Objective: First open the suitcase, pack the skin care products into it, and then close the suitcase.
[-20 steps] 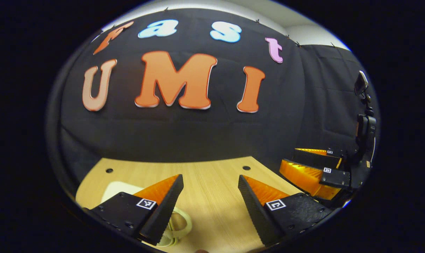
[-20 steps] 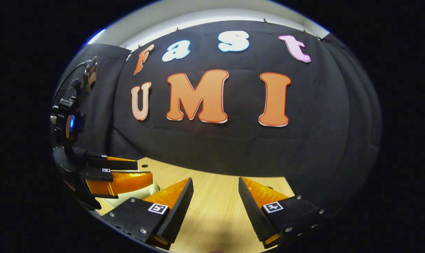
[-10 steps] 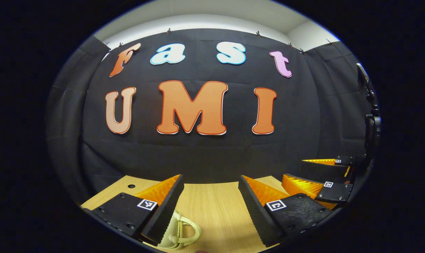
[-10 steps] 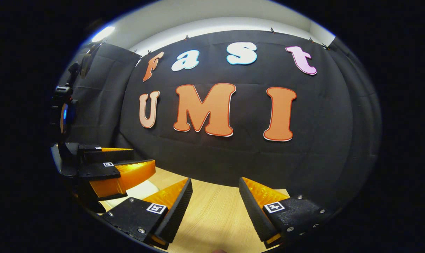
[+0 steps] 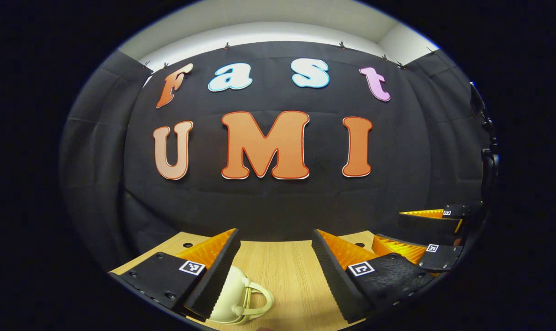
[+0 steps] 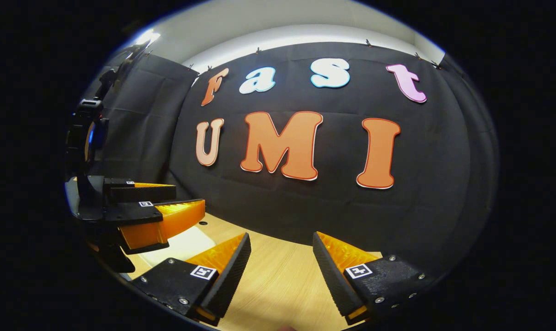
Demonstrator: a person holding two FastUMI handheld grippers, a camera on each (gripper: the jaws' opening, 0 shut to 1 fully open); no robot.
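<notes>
Both tongs hover spread above the wooden tabletop (image 5: 282, 271), pinching nothing. The cream suitcase (image 5: 234, 296), handle toward the middle, lies just under the left tongs (image 5: 275, 248). The right tongs (image 6: 281, 250) hold beside them; nothing else stands between the 2.

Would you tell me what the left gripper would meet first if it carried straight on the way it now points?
Probably the black cloth wall. The left gripper points level over the wooden table, its jaws open; the cream suitcase handle lies lower down.
</notes>
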